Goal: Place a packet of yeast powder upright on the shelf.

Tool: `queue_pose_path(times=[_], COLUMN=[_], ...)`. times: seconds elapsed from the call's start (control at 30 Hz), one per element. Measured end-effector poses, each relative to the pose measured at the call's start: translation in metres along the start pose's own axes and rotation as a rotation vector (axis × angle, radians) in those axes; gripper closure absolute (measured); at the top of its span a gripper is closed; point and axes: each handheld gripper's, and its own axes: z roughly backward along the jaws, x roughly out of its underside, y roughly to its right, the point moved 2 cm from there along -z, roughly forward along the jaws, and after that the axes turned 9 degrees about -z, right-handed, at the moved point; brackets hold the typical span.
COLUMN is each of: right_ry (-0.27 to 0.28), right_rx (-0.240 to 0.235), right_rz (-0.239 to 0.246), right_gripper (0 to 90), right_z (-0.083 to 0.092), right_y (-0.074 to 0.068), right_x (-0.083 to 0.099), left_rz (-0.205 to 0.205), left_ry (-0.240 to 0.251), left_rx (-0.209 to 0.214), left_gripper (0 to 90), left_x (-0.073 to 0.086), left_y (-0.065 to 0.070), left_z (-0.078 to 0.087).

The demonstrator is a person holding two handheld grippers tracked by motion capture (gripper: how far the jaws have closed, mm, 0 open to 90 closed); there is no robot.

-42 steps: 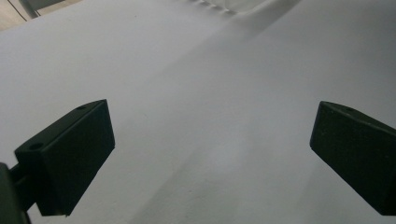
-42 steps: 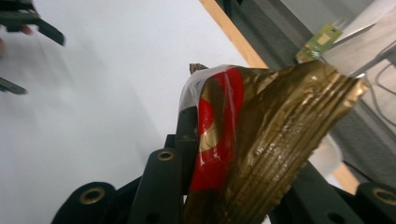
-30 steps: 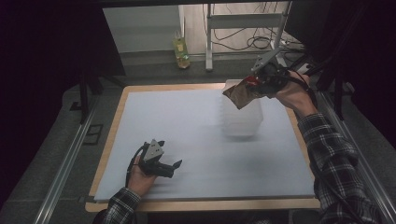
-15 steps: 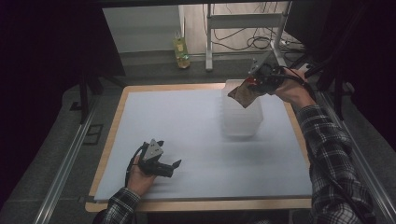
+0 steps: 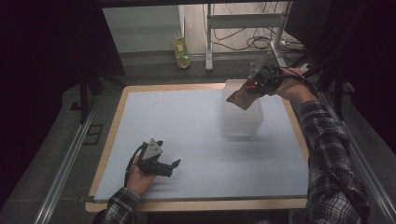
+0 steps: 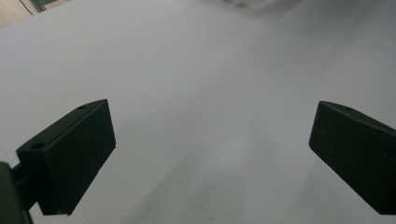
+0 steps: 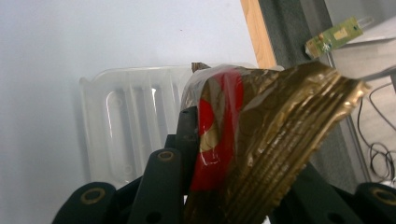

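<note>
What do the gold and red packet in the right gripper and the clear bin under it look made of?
Gold and red packet: likely metallised plastic foil, glossy, with a crimped ridged end seam. Clear bin: apparently translucent moulded plastic, with ribs showing through its base and a cloudy sheen.

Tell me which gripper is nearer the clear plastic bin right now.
Right. The right gripper holds a gold snack packet just above the clear plastic bin; the left gripper rests open on the mat, well away toward the near-left.
</note>
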Motion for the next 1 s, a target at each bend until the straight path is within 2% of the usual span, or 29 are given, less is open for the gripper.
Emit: queue_pose_path(times=[0.07, 0.17, 0.23, 0.57, 0.63, 0.73, 0.83, 1.0], right_ry=[-0.029, -0.116, -0.137, -0.140, -0.119, -0.053, -0.040, -0.066], right_rx=[0.007, -0.003, -0.008, -0.026, -0.027, -0.044, -0.050, -0.029], right_rz=[0.021, 0.058, 0.062, 0.024, 0.007, -0.031, -0.052, -0.070], right_gripper=[73.3, 73.4, 73.4, 72.5, 71.9, 70.5, 68.8, 59.3], right_z=[-0.003, -0.017, -0.025, -0.058, -0.066, -0.076, -0.080, -0.080], right_y=[0.000, -0.001, -0.003, 0.001, -0.001, -0.003, -0.003, -0.003], right_x=[-0.001, 0.002, 0.003, 0.004, 0.003, 0.000, -0.003, -0.002], left_rz=[-0.002, -0.006, -0.005, -0.005, -0.009, -0.015, -0.012, -0.014], left_ry=[-0.004, -0.005, -0.007, -0.013, -0.015, -0.019, -0.018, -0.018], left_rx=[0.001, 0.002, 0.003, 0.002, 0.004, 0.002, 0.002, 0.003], left_gripper=[0.8, 0.8, 0.8, 0.9, 0.9, 0.9, 0.9, 0.9], left_x=[0.000, 0.000, 0.000, 0.001, 0.001, 0.000, 0.000, 0.000], left_y=[0.000, 0.000, 0.000, -0.001, 0.000, 0.001, 0.001, 0.001], left_z=[0.000, 0.000, -0.001, -0.001, -0.001, -0.001, -0.001, -0.001])
